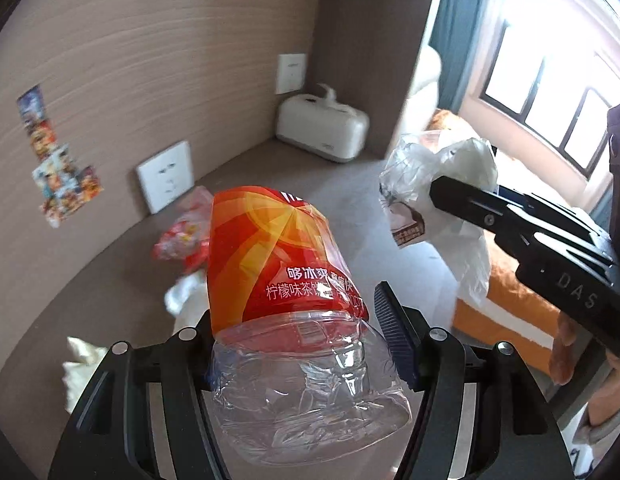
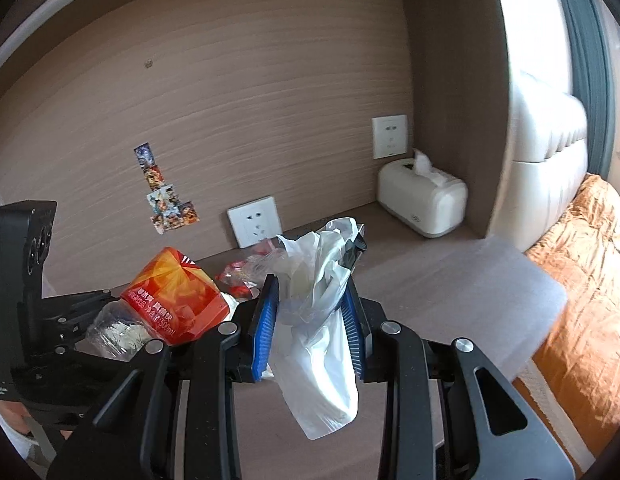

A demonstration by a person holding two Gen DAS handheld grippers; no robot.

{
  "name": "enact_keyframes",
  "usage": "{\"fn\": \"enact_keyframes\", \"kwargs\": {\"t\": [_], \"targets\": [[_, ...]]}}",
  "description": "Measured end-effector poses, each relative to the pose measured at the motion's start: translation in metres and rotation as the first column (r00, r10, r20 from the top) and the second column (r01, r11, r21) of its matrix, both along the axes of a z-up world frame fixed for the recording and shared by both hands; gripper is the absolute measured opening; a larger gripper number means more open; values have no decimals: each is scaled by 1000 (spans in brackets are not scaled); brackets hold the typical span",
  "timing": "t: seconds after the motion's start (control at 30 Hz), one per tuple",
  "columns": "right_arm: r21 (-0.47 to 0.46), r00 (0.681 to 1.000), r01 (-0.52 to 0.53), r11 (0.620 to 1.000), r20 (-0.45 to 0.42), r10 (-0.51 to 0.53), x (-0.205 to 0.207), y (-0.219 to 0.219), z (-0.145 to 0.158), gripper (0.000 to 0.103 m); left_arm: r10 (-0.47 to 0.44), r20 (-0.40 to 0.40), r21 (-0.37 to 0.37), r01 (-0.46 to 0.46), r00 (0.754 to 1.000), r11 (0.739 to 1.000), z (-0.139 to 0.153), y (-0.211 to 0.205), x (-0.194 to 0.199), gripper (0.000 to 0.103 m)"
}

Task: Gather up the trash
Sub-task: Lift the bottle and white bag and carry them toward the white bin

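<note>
My left gripper (image 1: 306, 344) is shut on a crushed clear plastic bottle (image 1: 286, 280) with a red and orange label, held above the grey-brown desk (image 1: 110, 280). The bottle also shows in the right wrist view (image 2: 170, 300). My right gripper (image 2: 310, 308) is shut on a crumpled white plastic bag (image 2: 322, 320) that hangs down between its blue pads. The bag and the right gripper (image 1: 434, 192) show at the right of the left wrist view. A red and clear wrapper (image 1: 182, 232) and crumpled white tissue (image 1: 80, 364) lie on the desk.
A white tissue box (image 2: 424, 200) stands in the far desk corner by the wood-grain wall. Two white wall sockets (image 2: 254, 226) sit on the wall, with stickers (image 2: 166, 196) to their left. An orange-covered bed (image 2: 582, 288) lies past the desk's right edge.
</note>
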State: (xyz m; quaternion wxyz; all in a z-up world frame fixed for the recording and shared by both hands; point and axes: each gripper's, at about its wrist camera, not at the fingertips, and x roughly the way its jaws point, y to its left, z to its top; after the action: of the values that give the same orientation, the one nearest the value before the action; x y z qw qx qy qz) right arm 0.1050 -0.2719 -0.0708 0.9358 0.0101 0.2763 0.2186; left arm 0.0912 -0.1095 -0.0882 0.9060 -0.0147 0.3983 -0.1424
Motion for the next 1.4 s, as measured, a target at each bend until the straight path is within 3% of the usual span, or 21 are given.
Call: {"fn": "enact_keyframes", "kwargs": {"t": [0.3, 0.67, 1.0, 1.3, 1.4], "targets": [[-4, 989, 146, 989, -38, -146, -21, -90, -11, 33, -170, 14, -12, 170, 985, 985, -2, -98, 6, 62], [8, 937, 334, 943, -113, -331, -44, -195, -43, 33, -341, 15, 11, 341, 940, 940, -19, -220, 10, 63], [33, 892, 440, 898, -130, -432, -59, -254, -61, 33, -398, 94, 83, 391, 913, 917, 15, -253, 8, 63], [36, 870, 480, 876, -147, -471, -66, -277, -72, 33, -400, 140, 137, 383, 906, 914, 31, -271, 8, 62], [28, 862, 494, 869, -152, -484, -65, -282, -75, 33, -423, 135, 125, 409, 896, 904, 30, -279, 6, 62]]}}
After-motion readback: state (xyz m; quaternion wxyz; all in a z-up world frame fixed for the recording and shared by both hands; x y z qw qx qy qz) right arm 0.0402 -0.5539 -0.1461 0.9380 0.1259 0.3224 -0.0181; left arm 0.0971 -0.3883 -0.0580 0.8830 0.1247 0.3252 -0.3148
